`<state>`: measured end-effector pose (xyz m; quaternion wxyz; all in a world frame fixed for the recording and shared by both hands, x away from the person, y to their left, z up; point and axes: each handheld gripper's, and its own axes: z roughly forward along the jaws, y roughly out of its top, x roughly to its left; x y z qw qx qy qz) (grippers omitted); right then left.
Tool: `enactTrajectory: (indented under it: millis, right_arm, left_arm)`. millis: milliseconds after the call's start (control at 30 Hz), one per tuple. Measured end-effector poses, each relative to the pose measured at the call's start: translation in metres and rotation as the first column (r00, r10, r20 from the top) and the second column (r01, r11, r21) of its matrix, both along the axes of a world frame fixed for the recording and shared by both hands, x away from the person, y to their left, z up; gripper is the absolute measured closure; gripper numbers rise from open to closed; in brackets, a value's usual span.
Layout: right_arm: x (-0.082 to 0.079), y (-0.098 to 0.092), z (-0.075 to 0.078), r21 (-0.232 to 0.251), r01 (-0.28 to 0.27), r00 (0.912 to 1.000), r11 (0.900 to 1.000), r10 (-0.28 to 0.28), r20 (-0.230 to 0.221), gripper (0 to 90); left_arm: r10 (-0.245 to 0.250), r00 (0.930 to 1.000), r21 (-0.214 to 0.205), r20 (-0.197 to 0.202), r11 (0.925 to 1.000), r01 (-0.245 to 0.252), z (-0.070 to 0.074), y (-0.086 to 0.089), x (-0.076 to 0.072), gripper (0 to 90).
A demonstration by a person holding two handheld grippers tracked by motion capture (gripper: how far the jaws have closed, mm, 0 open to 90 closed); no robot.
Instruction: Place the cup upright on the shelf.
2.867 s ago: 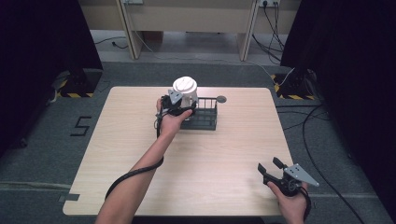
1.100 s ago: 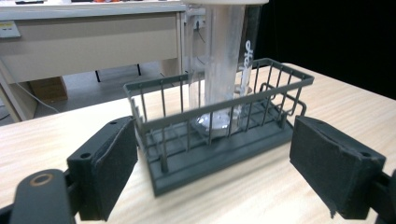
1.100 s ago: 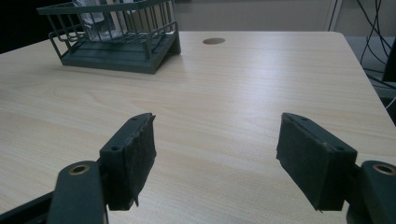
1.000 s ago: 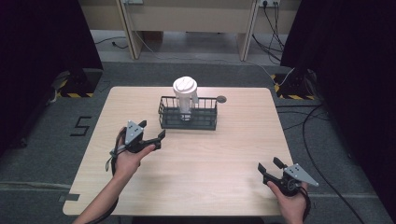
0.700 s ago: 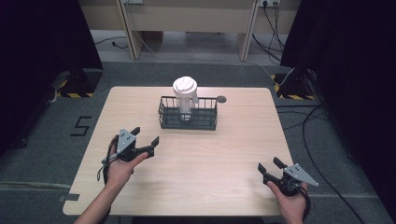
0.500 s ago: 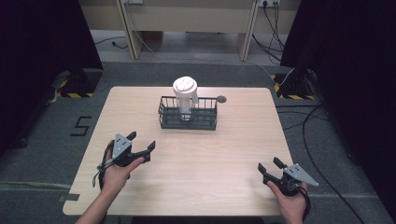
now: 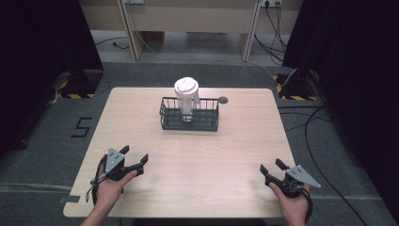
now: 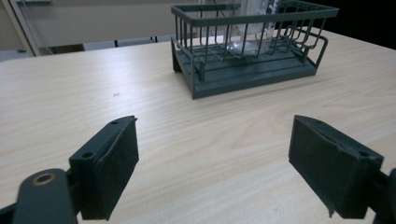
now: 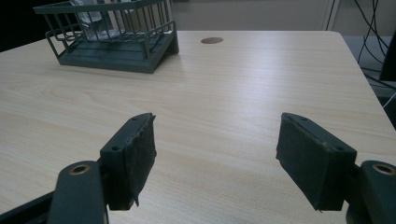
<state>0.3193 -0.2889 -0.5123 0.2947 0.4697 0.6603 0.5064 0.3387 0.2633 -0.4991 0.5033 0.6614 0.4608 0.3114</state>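
Cup [image 7: 187, 96]: upright inside the wire basket [image 7: 189, 121], white lid on top; clear lower body visible through the bars in the left gripper view [image 8: 254, 32].
Basket: at the far middle of the table [image 7: 197, 160], well apart from both grippers; one cup inside, nothing else seen in it.
Left gripper [image 7: 136, 162]: near the front left corner of the table, held low over the wood, jaws spread wide, nothing between them; pads [image 8: 112, 172] bare in its own view.
Right gripper [image 7: 270, 172]: near the front right corner, jaws likewise wide apart and empty; pads [image 9: 133, 161] bare, plain tabletop between them.
Hands: one behind each gripper at the near edge, left hand [image 7: 109, 188] and right hand [image 7: 292, 207].
Round mark [image 7: 223, 100]: small dark disc set in the table just right of the basket's far corner; looks like part of the table, not a loose item.
Done, by judgement: cup placed in the basket, released, standing steady.
Left to do, by judgement: little or nothing; no other loose item on the table to put away, both grippers parked at the near edge as if at rest.
Risk: slight; tall cup in a shallow basket, liable to tip only if knocked.
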Motion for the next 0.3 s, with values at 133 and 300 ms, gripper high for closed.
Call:
enactTrajectory:
  millis: [133,300]
  right_arm:
    - [0.0,0.0002,0.0,-0.002,-0.001,1.0,1.0,0.001,0.0,28.7]
    - [0.0002,0.0003,-0.0001,-0.002,-0.005,1.0,1.0,0.005,0.0,28.7]
  left_arm:
    - [0.014,0.9999,-0.015,-0.005,0.9998,-0.014,-0.0038,0.0026,-0.0023,16.0]
    - [0.022,0.9998,-0.011,0.002,0.9997,-0.022,-0.0048,0.0031,-0.0037,16.6]
